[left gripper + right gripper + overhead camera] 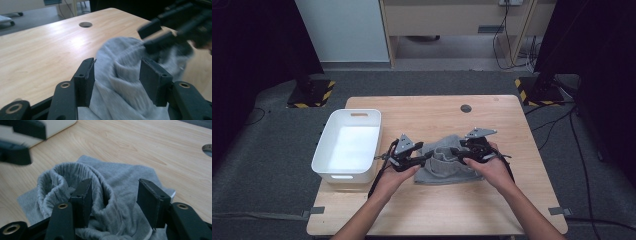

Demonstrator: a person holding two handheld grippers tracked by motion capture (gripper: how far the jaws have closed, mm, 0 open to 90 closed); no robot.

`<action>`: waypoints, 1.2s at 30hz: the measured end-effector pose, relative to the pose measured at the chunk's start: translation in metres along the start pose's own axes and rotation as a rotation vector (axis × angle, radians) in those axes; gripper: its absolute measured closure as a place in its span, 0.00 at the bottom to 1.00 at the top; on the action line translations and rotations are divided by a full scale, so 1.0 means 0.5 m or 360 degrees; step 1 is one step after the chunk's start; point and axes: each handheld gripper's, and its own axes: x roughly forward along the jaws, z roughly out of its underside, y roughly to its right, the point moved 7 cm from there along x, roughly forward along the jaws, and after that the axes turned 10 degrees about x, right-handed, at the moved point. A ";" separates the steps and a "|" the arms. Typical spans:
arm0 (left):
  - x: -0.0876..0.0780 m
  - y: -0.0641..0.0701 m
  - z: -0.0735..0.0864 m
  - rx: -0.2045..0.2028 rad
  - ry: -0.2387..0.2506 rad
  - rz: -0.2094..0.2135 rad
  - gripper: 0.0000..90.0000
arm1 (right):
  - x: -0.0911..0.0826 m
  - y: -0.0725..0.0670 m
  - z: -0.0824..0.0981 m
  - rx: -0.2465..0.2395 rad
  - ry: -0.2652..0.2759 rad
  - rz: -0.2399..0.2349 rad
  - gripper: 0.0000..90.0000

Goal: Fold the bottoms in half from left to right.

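Grey garment (447,162) lies crumpled on the near middle of the wooden table (422,107), partly flat, with its ribbed, elasticated opening bunched up into a standing ring on the left part of the heap. White bin (348,145) sits just left of it, apart from the cloth, with nothing in it that I can see. My left gripper (412,161) is at the left edge of the cloth, my right gripper (468,152) over its right part, the two pointing at each other across the heap. In the left gripper view my jaws stand about half apart with a fold of grey fabric running up between them; the pads do not press on it, so no grip there. In the right gripper view it is the same: jaws parted, the left one just beside the rim of the ribbed ring, the cloth lying slack below and between, nothing pinched. Judgement: I am between holds, rearranging the garment, most likely for folding or for gathering it up for the bin; which of the two I cannot settle from here. Next move, as I read it: pick one layer on each side, preferably the ribbed rim, which is thick and easy to catch, close on it fully, then lift and draw the hands apart to pull the bunching flat. Risk: catching two layers, or the fold slipping out of half-closed pads.
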 end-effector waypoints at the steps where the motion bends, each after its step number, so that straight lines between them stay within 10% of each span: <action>1: 0.004 -0.004 -0.002 -0.0004 -0.0005 -0.0012 0.50 | -0.001 -0.002 0.003 -0.0009 -0.0001 -0.0004 0.53; 21: 0.054 -0.021 0.003 -0.0024 -0.0110 -0.0093 0.55 | -0.028 -0.019 0.058 -0.0101 -0.0017 -0.0081 0.79; 36: 0.059 -0.001 0.009 -0.0018 -0.0094 -0.0056 0.58 | -0.038 -0.025 0.078 -0.0117 -0.0032 -0.0122 0.80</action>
